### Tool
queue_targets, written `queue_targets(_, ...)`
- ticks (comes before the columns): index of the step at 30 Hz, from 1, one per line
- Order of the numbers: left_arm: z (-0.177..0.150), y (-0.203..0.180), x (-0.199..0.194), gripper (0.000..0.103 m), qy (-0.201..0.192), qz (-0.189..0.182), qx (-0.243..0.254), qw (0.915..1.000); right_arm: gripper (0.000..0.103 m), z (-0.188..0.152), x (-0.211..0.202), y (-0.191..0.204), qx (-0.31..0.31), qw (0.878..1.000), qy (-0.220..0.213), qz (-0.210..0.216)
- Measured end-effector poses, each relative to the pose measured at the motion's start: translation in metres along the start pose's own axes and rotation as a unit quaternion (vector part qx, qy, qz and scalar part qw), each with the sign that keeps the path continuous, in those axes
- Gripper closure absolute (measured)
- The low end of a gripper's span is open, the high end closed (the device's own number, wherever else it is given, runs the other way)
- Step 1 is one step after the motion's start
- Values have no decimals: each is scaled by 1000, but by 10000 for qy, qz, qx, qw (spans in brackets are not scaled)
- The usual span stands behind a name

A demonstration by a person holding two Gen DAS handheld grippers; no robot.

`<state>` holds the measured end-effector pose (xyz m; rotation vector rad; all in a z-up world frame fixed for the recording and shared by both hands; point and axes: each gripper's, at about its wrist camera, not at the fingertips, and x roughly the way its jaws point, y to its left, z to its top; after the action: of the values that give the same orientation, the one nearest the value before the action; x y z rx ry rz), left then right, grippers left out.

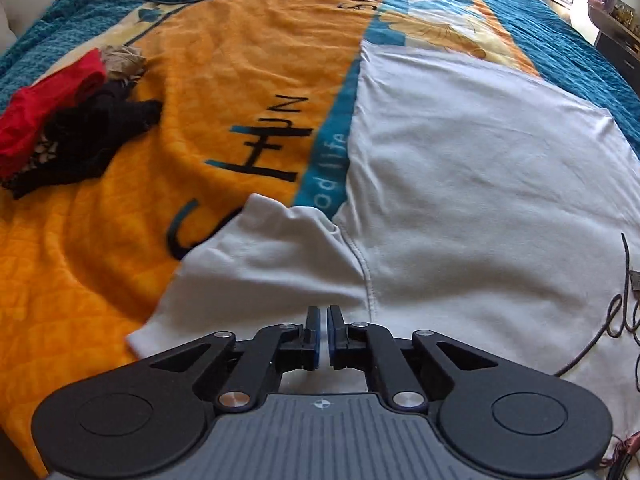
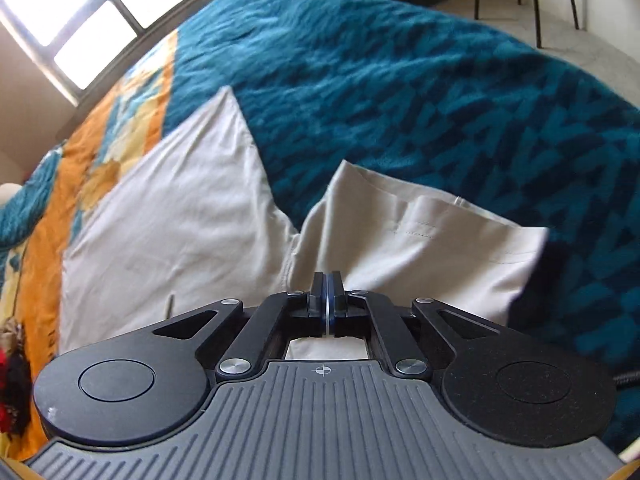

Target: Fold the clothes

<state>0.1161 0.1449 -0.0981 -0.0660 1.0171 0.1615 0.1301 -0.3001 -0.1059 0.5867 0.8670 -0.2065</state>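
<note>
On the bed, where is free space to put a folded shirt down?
Free: the orange blanket between the clothes pile and the white shirt, and the teal blanket beyond the shirt's right sleeve. Crowded: the pile at far left, and the cables on the shirt's near edge.

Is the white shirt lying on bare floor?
No, the white shirt is spread on the orange and teal blanket covering the bed.

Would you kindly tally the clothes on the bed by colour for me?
White: 1, the T-shirt
Red: 1, the garment
Black: 1, the heap, possibly more than one piece
Beige: 1, the crumpled item
Total: 4
</note>
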Motion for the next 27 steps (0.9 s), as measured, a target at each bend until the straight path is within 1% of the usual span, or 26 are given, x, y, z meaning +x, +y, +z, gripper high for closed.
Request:
queue_targets(1,-1,2,-20,98,-89,-194,13,9998,94,-2,-23,4,-90,9998,-42,180)
queue_targets(4,-7,0,-76,93,-384,-745,207,9963,94,-10,-84,15,-392,9965,-223,702)
queue_targets(6,-13,-7,-104,84,-550,-1030,374,9925,94,-17,-122,24,-609,9923,-380,1008)
queue_targets(8,-22,-12,-121,79,-703,-1201,527,9889,90,-27,-153,28,-741,9883,-466,1252)
queue_targets(9,-29,-15,-125,77,-736,-1261,572,9876,84,-31,-160,28,-766,9875,-450,1303)
queue_targets(10,-37,-19,-128,74,-759,-1317,612,9865,72,-37,-165,27,-792,9870,-394,1345)
queue_targets(11,-45,-23,-126,69,-743,-1318,638,9864,67,-45,-164,25,-849,9868,-320,1338)
queue_targets(12,-54,-28,-119,67,-698,-1333,634,9866,64,-53,-163,24,-904,9868,-241,1324)
queue_targets(14,-69,-40,-97,69,-582,-1345,493,9880,65,-71,-145,18,-920,9880,66,1243)
queue_targets(15,-75,-46,-85,73,-544,-1350,413,9885,65,-81,-134,14,-907,9880,252,1224)
queue_targets(16,-80,-53,-73,74,-524,-1388,376,9882,74,-89,-121,12,-933,9872,418,1226)
queue_targets(17,-83,-61,-62,81,-454,-1389,357,9886,80,-95,-109,11,-956,9872,573,1143)
queue_targets(18,-86,-64,-57,88,-405,-1369,393,9890,87,-102,-97,11,-982,9868,718,1065)
queue_targets(19,-88,-70,-52,90,-385,-1360,448,9889,88,-107,-88,12,-1027,9861,793,1033)
queue_targets(21,-92,-85,-45,91,-471,-1339,735,9871,88,-116,-72,16,-1083,9845,898,1044)
queue_targets(25,-103,-104,-29,91,-462,-1019,1189,9866,88,-128,-49,27,-1367,9819,834,1016)
queue_targets(27,-112,-107,-25,91,-280,-786,1420,9863,88,-138,-42,27,-1546,9801,945,806)
